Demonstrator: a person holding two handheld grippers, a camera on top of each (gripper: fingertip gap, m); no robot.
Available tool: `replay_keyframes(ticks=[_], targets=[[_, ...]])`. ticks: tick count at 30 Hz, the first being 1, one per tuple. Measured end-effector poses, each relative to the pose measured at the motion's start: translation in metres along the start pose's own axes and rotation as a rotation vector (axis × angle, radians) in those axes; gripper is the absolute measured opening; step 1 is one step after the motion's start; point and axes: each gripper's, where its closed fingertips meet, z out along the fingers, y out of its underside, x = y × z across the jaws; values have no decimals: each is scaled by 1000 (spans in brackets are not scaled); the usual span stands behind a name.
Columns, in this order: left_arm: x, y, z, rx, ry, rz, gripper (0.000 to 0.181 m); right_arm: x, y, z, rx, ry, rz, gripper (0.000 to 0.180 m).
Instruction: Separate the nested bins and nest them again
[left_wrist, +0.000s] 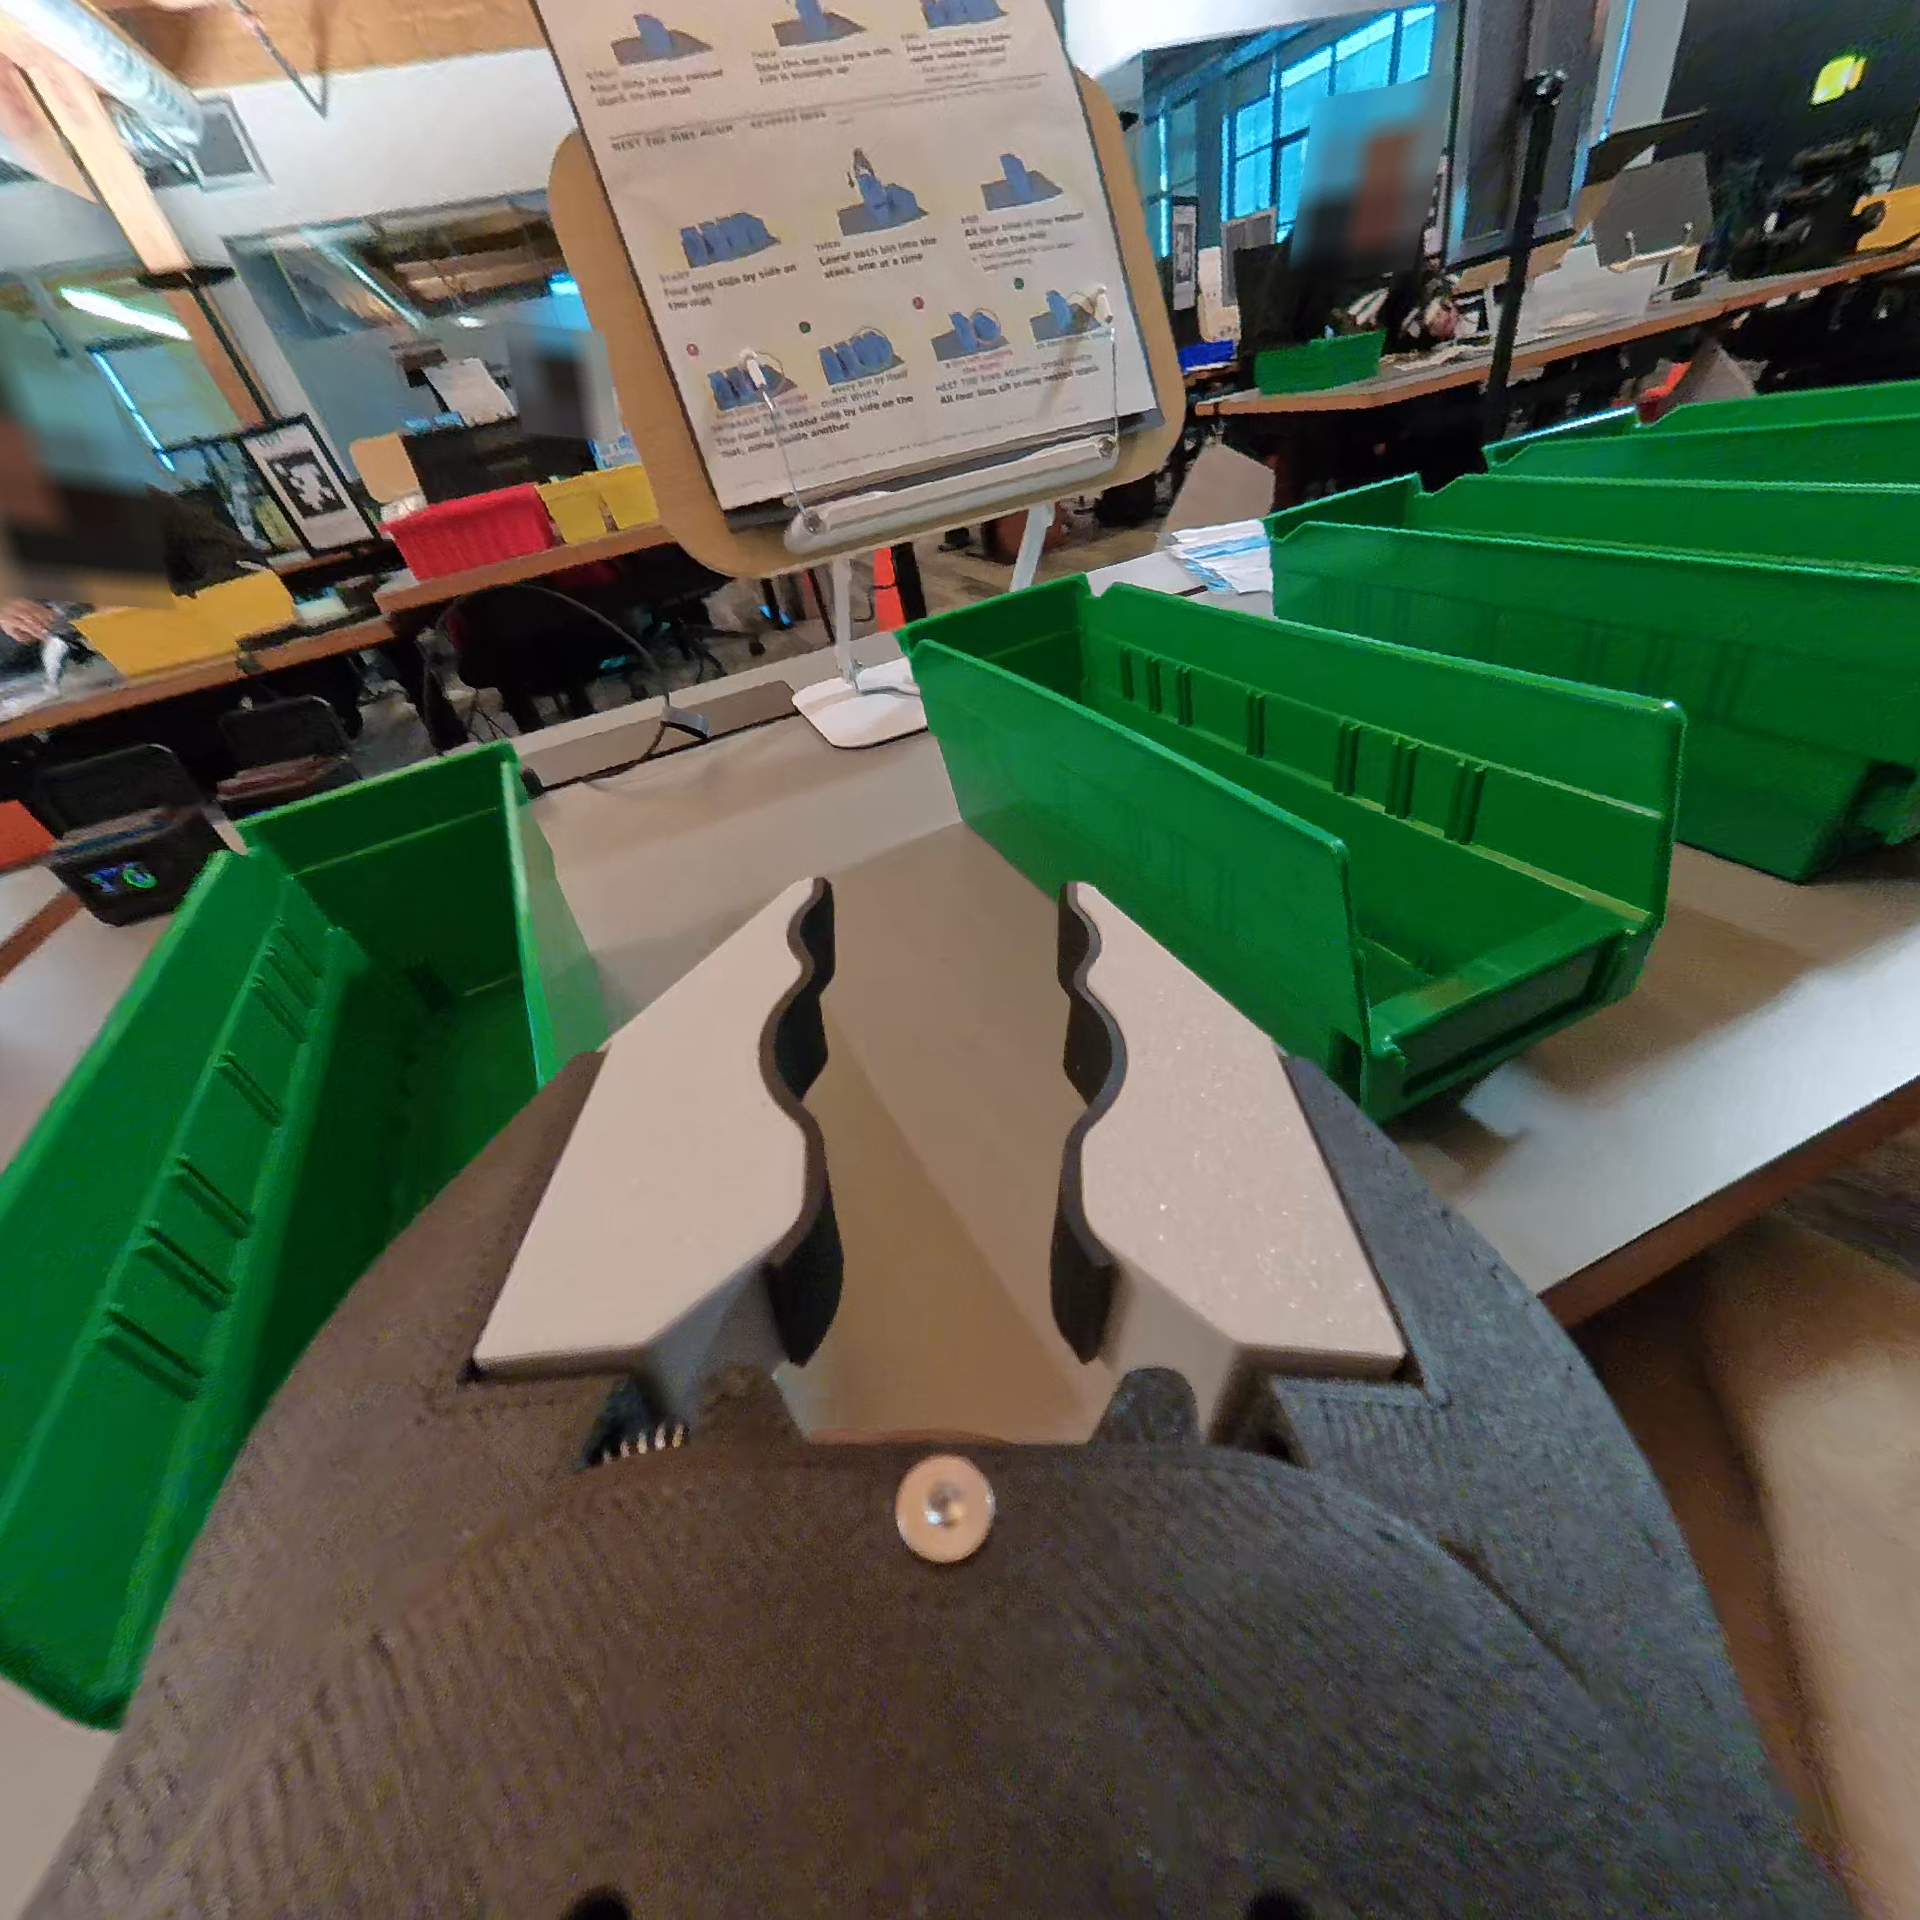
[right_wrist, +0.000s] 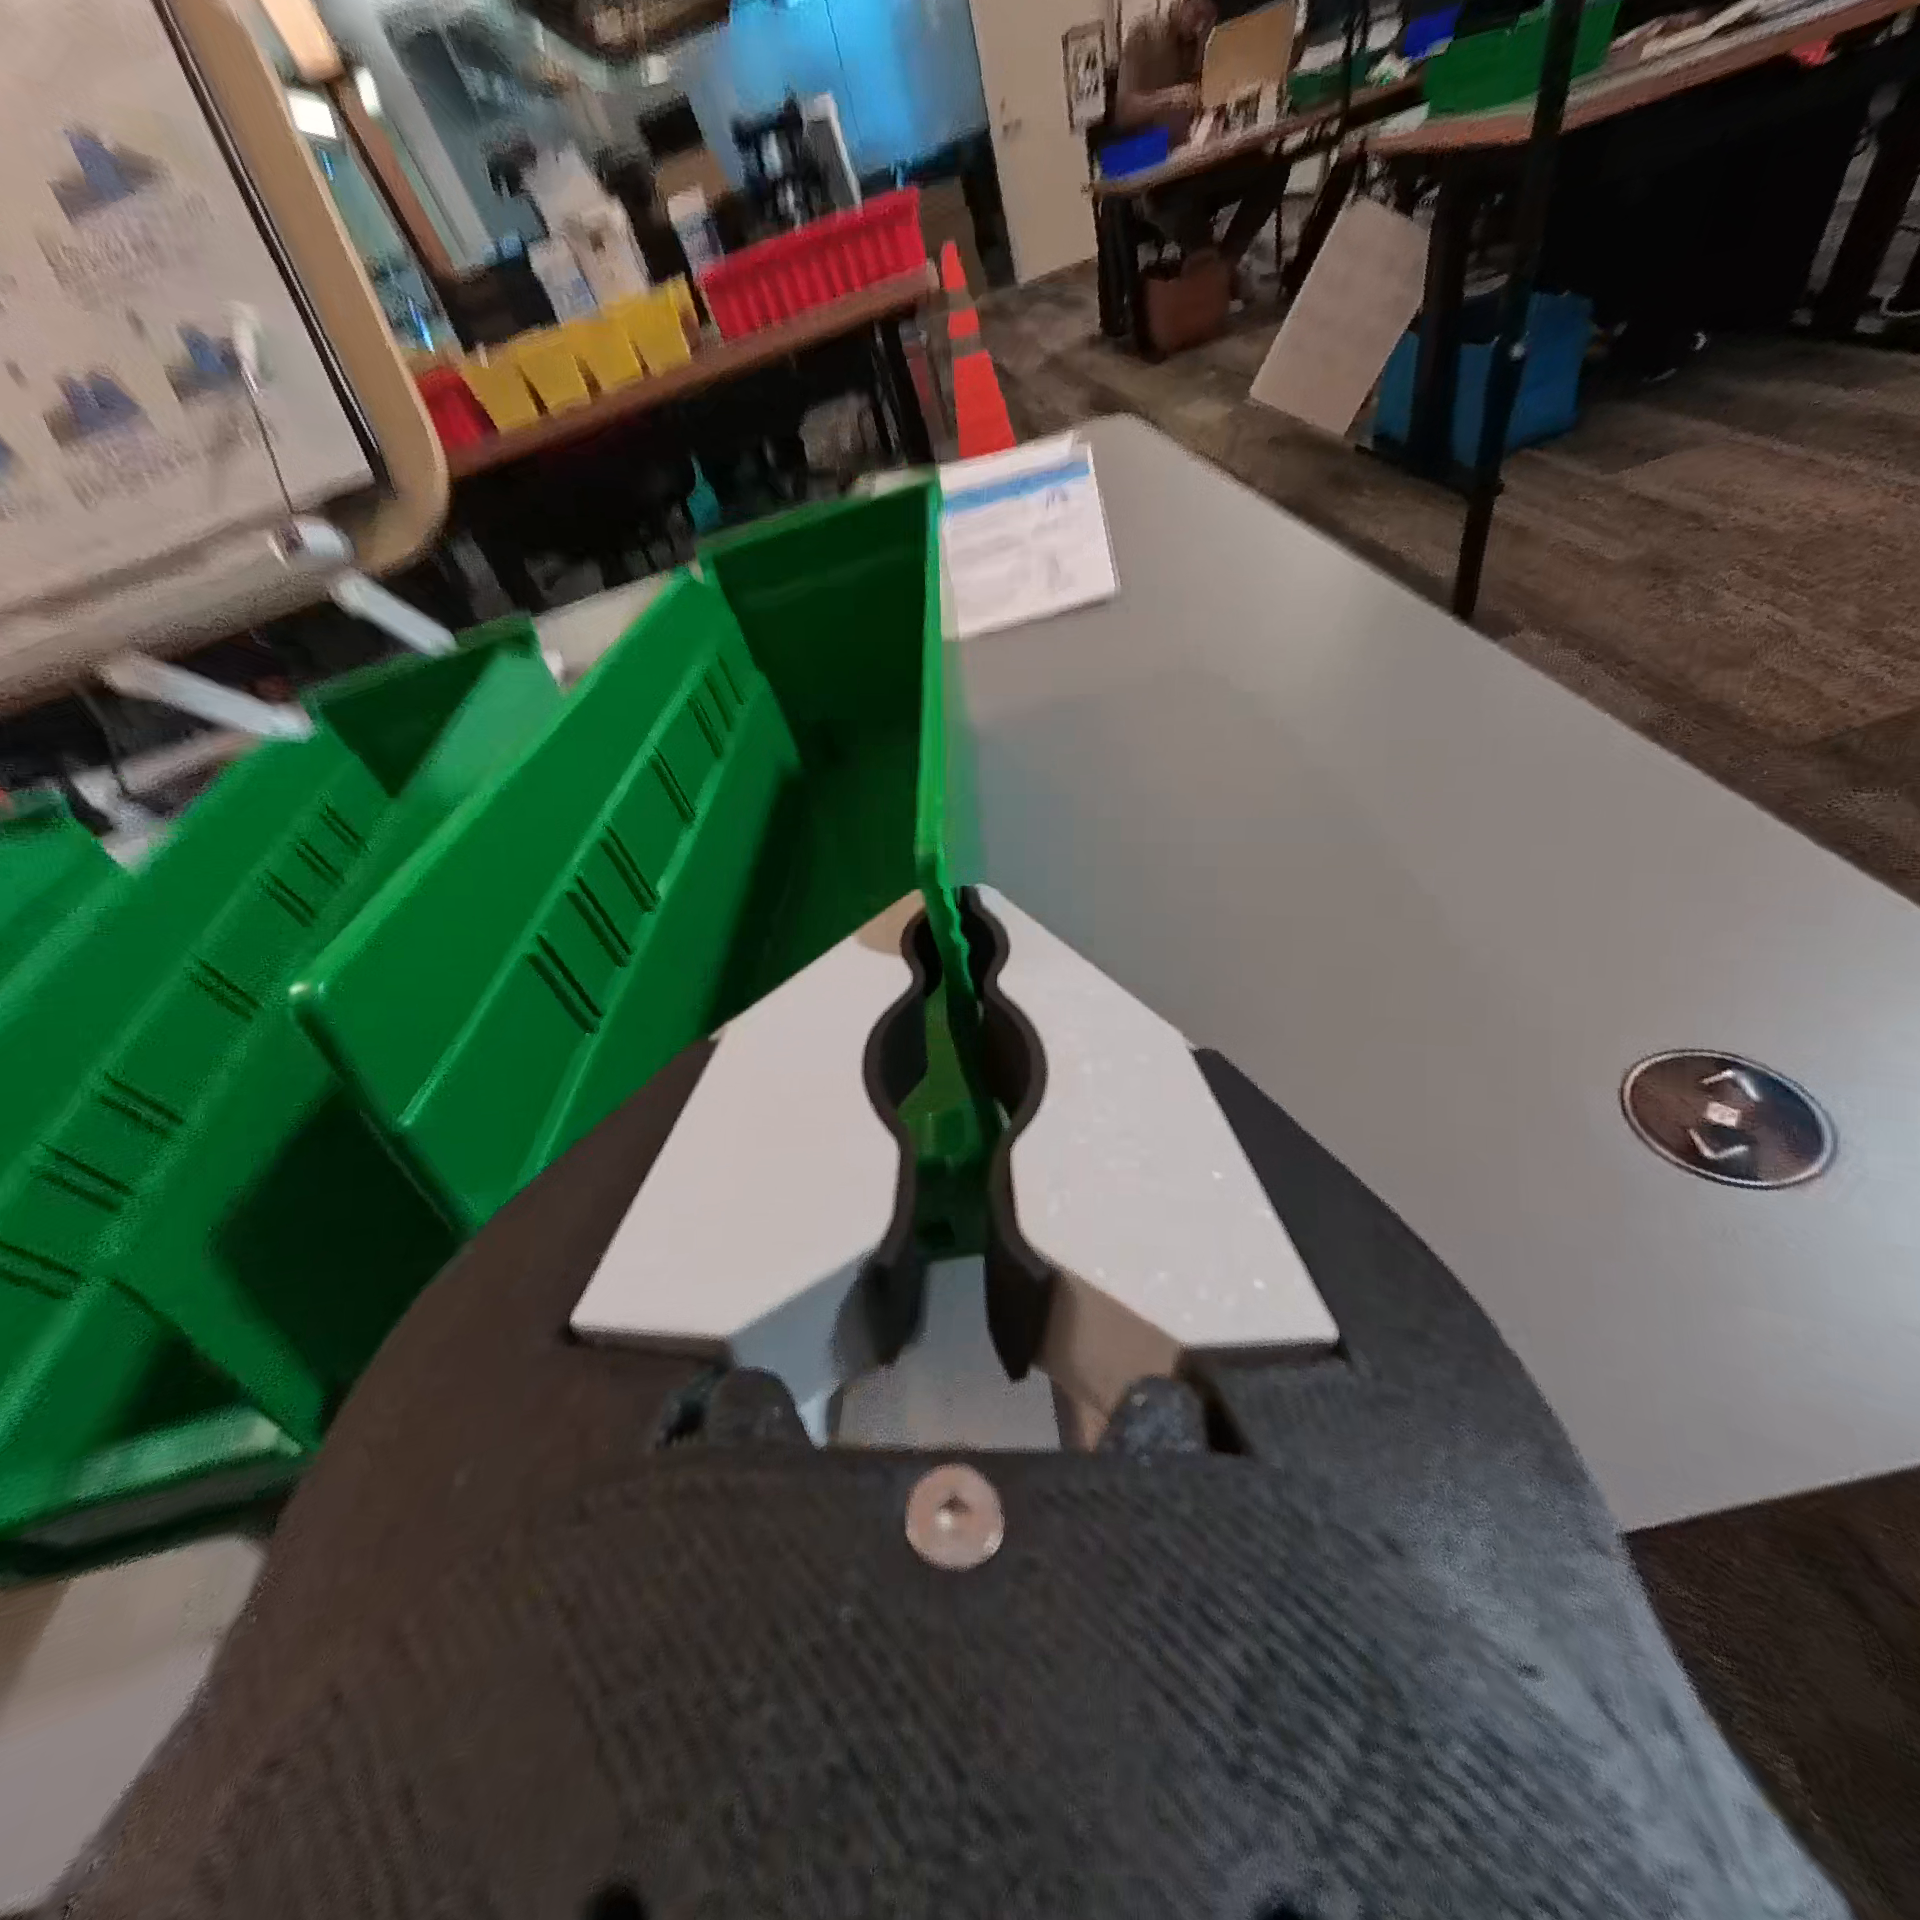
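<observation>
Several long green bins stand on a grey table. In the left wrist view one bin (left_wrist: 260, 1195) lies at the left, another (left_wrist: 1299, 831) stands alone right of centre, and a further bin (left_wrist: 1662, 644) sits behind it at the right. My left gripper (left_wrist: 945, 904) is open and empty over the bare table between the first two bins. In the right wrist view my right gripper (right_wrist: 961, 914) is shut on the right side wall of the nearest green bin (right_wrist: 675, 883). More green bins (right_wrist: 187, 987) lie to its left.
An instruction sheet on a stand (left_wrist: 862, 260) stands at the table's far side. A paper card (right_wrist: 1029, 540) lies beyond the held bin. A round metal grommet (right_wrist: 1725, 1132) sits in the table (right_wrist: 1351, 831) at the right. The table's near edge (left_wrist: 1714, 1184) runs at the right.
</observation>
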Motion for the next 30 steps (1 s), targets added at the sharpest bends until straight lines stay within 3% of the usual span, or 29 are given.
replay_keyframes(ticks=[3,7,10,13,17,20,22,23,27,30], targets=[[-1,4,2,-19,18,-60,41,-2,-27,-15,78,-6,101,1],[0,4,2,-19,26,-75,41,-13,-72,-45,259,0,73,1],[11,-2,0,-5,56,-112,42,-57,-105,-69,374,-41,-69,1],[55,-14,-3,-42,243,-331,59,-129,-122,-83,425,-152,-126,0],[118,-35,-19,-106,439,-526,84,-242,-108,-100,436,-315,-119,1],[128,-57,-30,-41,402,-510,94,-321,-68,-117,413,-410,-178,1],[114,-68,-33,22,322,-524,95,-367,-37,-132,430,-437,-329,1],[104,-70,-34,43,280,-534,88,-387,-22,-141,450,-448,-405,1],[57,-51,-34,63,129,-613,30,-435,17,-170,507,-503,-528,2],[39,-46,-33,72,163,-702,13,-449,28,-179,522,-549,-565,9]])
